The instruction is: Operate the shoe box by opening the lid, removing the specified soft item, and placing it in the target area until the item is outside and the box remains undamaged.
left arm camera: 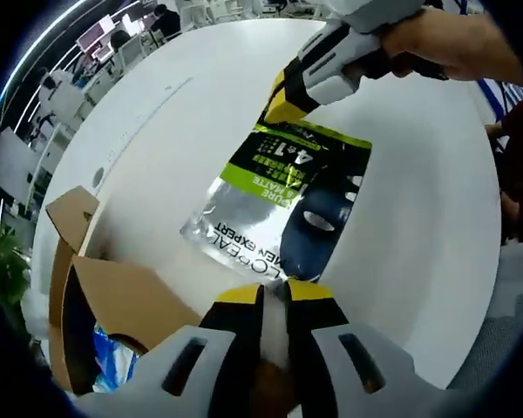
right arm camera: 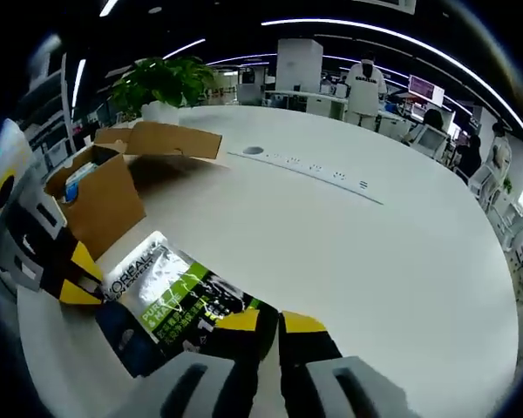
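Note:
A soft foil pouch (left arm camera: pixel 279 205), silver, green and dark blue with printed text, is stretched between both grippers over the white table (left arm camera: pixel 418 218). My left gripper (left arm camera: pixel 275 293) is shut on its near edge. My right gripper (left arm camera: pixel 288 103), held by a hand, comes in from the top and grips the far green edge. In the right gripper view the pouch (right arm camera: pixel 170 296) runs from my right gripper (right arm camera: pixel 270 324) to the left gripper (right arm camera: pixel 70 270). The brown shoe box (left arm camera: pixel 113 300) stands open at the lower left, with blue packaging (left arm camera: pixel 113 357) inside.
The box (right arm camera: pixel 105 200) has its lid flap (right arm camera: pixel 166 139) folded back, and a potted plant (right arm camera: pixel 161 83) stands behind it. A row of sockets (right arm camera: pixel 305 167) is set in the table's middle. Desks and people stand far behind. The table's edge (left arm camera: pixel 471 340) is close on the right.

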Demonstrator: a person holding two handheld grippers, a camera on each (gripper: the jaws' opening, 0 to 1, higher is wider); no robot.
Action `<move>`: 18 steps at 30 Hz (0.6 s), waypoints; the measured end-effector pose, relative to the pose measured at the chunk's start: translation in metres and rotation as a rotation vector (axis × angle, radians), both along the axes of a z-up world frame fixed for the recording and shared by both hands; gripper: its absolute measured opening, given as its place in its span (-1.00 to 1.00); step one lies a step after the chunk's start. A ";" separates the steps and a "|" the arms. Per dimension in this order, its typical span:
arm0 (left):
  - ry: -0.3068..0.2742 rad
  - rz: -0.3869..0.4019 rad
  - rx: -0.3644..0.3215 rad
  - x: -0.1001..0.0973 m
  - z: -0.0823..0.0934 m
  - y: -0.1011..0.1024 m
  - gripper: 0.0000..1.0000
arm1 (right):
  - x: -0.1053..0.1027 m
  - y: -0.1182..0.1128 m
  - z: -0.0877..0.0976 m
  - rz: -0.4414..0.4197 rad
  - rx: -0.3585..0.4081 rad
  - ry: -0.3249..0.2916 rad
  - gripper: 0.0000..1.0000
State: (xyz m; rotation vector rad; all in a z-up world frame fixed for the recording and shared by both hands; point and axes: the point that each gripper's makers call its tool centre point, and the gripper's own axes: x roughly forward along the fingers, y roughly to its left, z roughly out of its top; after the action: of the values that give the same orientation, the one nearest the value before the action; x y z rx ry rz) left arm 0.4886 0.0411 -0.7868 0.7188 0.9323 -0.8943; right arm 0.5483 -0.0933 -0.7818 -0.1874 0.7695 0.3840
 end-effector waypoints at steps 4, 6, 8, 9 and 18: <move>-0.015 -0.005 -0.013 -0.005 0.003 -0.001 -0.65 | -0.007 0.004 0.010 0.026 0.056 -0.020 -0.63; -0.014 0.002 -0.024 -0.007 0.004 -0.001 -0.64 | -0.011 0.006 0.015 0.044 0.086 -0.027 -0.56; -0.016 0.006 -0.030 -0.008 0.005 -0.002 -0.63 | -0.016 0.010 0.018 0.069 0.105 -0.028 -0.40; -0.018 0.006 -0.032 -0.009 0.005 -0.002 -0.62 | -0.020 0.012 0.019 0.100 0.094 -0.031 -0.33; -0.026 0.033 -0.049 -0.009 0.003 -0.006 -0.54 | -0.046 0.021 0.010 0.233 0.062 -0.030 -0.03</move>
State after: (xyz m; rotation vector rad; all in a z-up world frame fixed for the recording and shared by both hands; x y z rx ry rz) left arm 0.4794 0.0346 -0.7840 0.6701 0.8936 -0.8743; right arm 0.5027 -0.0719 -0.7723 -0.2251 0.7066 0.6241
